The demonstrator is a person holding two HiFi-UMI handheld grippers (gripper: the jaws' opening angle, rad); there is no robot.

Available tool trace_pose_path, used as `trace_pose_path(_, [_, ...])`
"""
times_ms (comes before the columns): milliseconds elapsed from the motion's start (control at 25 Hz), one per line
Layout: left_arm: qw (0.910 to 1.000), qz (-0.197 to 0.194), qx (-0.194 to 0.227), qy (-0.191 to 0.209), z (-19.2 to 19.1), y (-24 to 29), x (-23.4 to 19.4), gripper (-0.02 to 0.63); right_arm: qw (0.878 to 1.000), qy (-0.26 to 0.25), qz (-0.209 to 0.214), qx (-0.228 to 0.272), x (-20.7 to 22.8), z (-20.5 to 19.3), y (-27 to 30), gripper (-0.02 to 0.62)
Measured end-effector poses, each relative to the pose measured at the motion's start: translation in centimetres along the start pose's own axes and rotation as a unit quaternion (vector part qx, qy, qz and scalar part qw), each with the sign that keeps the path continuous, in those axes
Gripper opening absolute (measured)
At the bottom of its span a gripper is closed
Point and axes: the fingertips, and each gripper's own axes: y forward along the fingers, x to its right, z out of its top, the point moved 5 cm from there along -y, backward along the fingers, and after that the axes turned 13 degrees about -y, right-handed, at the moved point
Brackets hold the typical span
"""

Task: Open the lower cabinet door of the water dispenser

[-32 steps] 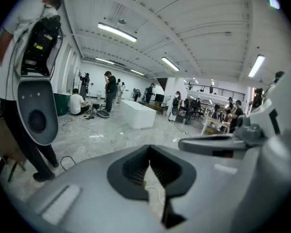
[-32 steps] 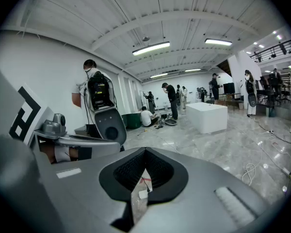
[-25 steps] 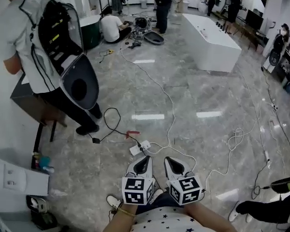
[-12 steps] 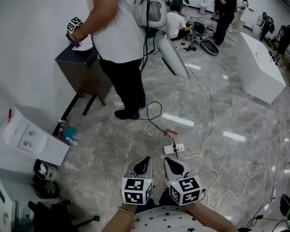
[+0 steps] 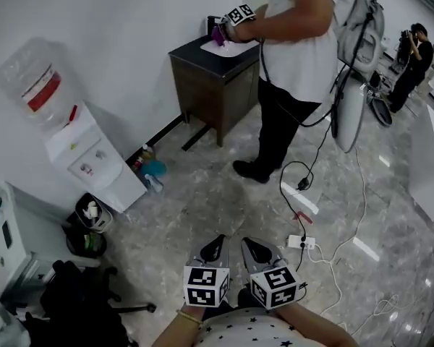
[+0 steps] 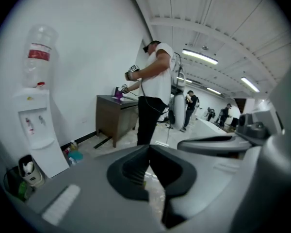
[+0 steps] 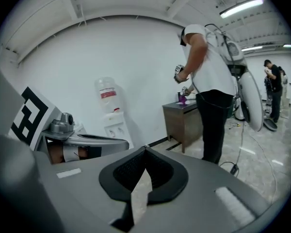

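Observation:
The white water dispenser [image 5: 94, 166] stands against the wall at the left, with a clear bottle [image 5: 30, 76] on top. Its lower cabinet front [image 5: 124, 188] looks closed. It also shows in the left gripper view [image 6: 35, 130] and, far off, in the right gripper view [image 7: 114, 126]. My left gripper [image 5: 218, 241] and right gripper [image 5: 244, 242] hang side by side low in the head view, well short of the dispenser. Both are shut with nothing between the tips, as the left gripper [image 6: 149, 147] and right gripper [image 7: 145, 148] show in their own views.
A person in a white shirt [image 5: 301, 49] with a backpack works at a dark cabinet [image 5: 211, 79] straight ahead. A power strip and cables [image 5: 301, 243] lie on the floor to the right. A black bin [image 5: 89, 224], floor bottles [image 5: 150, 172] and a black chair [image 5: 79, 308] crowd the dispenser's side.
The whole view has swung round to the left: the dispenser and dark cabinet have come into sight. Both grippers stayed shut, side by side.

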Motion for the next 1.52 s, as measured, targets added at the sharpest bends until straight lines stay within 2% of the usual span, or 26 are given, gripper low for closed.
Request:
trace_pose_path(200, [0.9967, 0.06, 0.023, -0.049, 1.9, -2.5, -8.4, 0.006, 0.997, -0.034, 0.069, -0.017, -5.3, 2.5, 7.1, -0.008])
trace_pose_path(360, [0.9886, 0.111, 0.048, -0.089, 2.5, -4.8, -14.0, 0.006, 0.99, -0.062, 0.122, -0.026, -9.0, 4.1, 11.7, -0.008])
trace_pose_path(480, [0.9778, 0.156, 0.065, -0.123, 2.3, -6.2, -17.7, 0.006, 0.981, -0.09, 0.168, -0.035, -11.5, 5.3, 14.9, -0.008])
trace_pose_path(680, [0.9602, 0.214, 0.067, -0.166, 1.8, -6.9, -24.7, 0.006, 0.963, -0.127, 0.232, -0.046, -15.8, 6.8, 21.7, -0.008])
trace_pose_path(840, [0.9378, 0.258, 0.068, -0.222, 1.3, -6.0, -31.9, 0.006, 0.952, -0.141, 0.266, -0.064, -18.7, 7.1, 29.2, -0.008])
trace_pose_path(960, [0.9203, 0.287, 0.07, -0.256, 1.2, -4.5, -37.5, 0.006, 0.944, -0.151, 0.284, -0.079, -20.3, 7.2, 35.7, -0.008])
trace_pose_path(1040, [0.9125, 0.298, 0.069, -0.272, 1.2, -2.9, -41.1, 0.006, 0.94, -0.155, 0.291, -0.085, -21.1, 7.1, 40.3, -0.008])
trace_pose_path(1240, [0.9095, 0.29, 0.045, -0.294, -0.5, 2.7, -48.6, 0.006, 0.944, -0.149, 0.278, -0.099, -22.0, 4.3, 53.0, -0.008])
trace_pose_path(1360, [0.9066, 0.303, 0.034, -0.292, -2.6, 5.8, -52.8, 0.006, 0.948, -0.139, 0.267, -0.104, -22.3, 1.5, 60.9, -0.006])
trace_pose_path(1440, [0.9043, 0.315, 0.031, -0.286, -4.1, 7.7, -55.8, 0.006, 0.946, -0.148, 0.267, -0.11, -22.4, -0.8, 66.2, 0.057])
trace_pose_path(1520, [0.9, 0.324, 0.031, -0.291, -5.8, 9.5, -58.7, 0.006, 0.941, -0.172, 0.266, -0.119, -22.4, -3.2, 71.1, 0.092])
